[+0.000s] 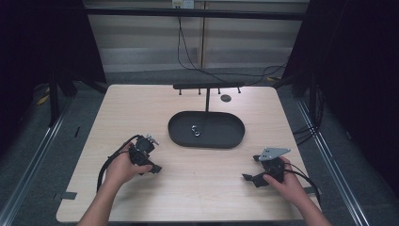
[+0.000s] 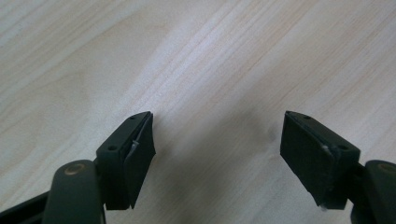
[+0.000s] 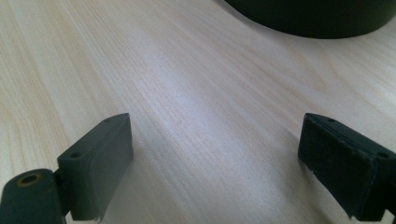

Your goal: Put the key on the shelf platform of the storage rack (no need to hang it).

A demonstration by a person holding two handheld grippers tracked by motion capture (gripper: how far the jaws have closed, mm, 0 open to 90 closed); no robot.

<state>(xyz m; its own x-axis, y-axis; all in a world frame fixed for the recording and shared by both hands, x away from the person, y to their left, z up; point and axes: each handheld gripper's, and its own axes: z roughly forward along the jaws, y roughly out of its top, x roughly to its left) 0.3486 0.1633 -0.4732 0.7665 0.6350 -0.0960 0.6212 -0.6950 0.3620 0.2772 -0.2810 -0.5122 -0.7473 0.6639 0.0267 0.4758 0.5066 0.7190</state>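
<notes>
Two grippers, left gripper [image 1: 151, 165] and right gripper [image 1: 251, 170], both released, flank one black tray [image 1: 181, 134].

Bare desk [image 2: 210, 70] lies between and ahead of the left jaws, which stand wide apart. Ahead of the right jaws, also spread, the black oval tray [image 3: 317, 18] with its upright rack [image 1: 207, 92] blocks the way.

Black oval tray [image 1: 235, 136] mid-table [image 1: 141, 103]; small metal piece [image 1: 195, 130] inside.
</notes>
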